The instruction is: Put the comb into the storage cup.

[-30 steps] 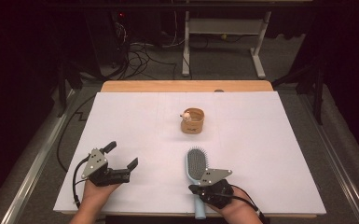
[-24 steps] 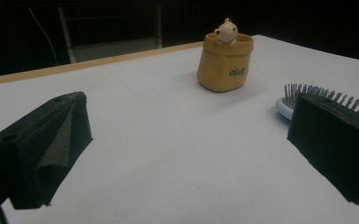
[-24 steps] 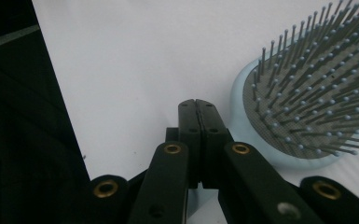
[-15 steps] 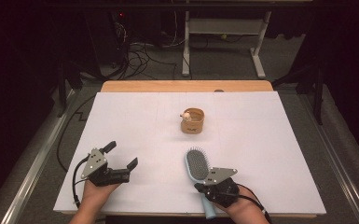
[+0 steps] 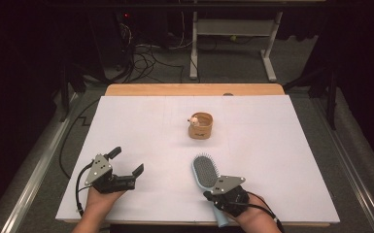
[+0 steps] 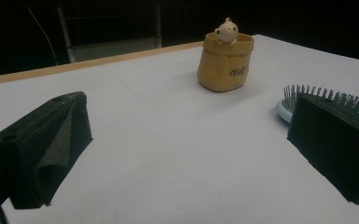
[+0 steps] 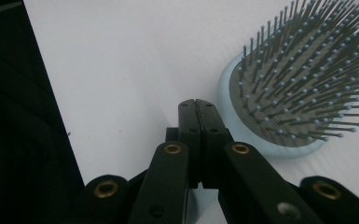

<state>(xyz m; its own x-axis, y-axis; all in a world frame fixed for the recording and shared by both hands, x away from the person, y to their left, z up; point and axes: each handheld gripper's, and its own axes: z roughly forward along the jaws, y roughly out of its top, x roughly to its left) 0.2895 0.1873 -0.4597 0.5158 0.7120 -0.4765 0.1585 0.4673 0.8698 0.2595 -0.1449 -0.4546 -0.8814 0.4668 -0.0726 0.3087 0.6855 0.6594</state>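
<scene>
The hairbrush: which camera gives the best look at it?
The high view: it shows the whole hairbrush, head and handle, at the right gripper. The right gripper view shows its bristled head close up; the left gripper view shows an edge.

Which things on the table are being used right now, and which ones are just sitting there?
Being used:
- hairbrush, lying bristles up beside the right gripper, whose jaws are shut
- left gripper, jaws open, nothing between them

Just sitting there:
- little tan bag with a toy animal peeking out
- white table cover
</scene>
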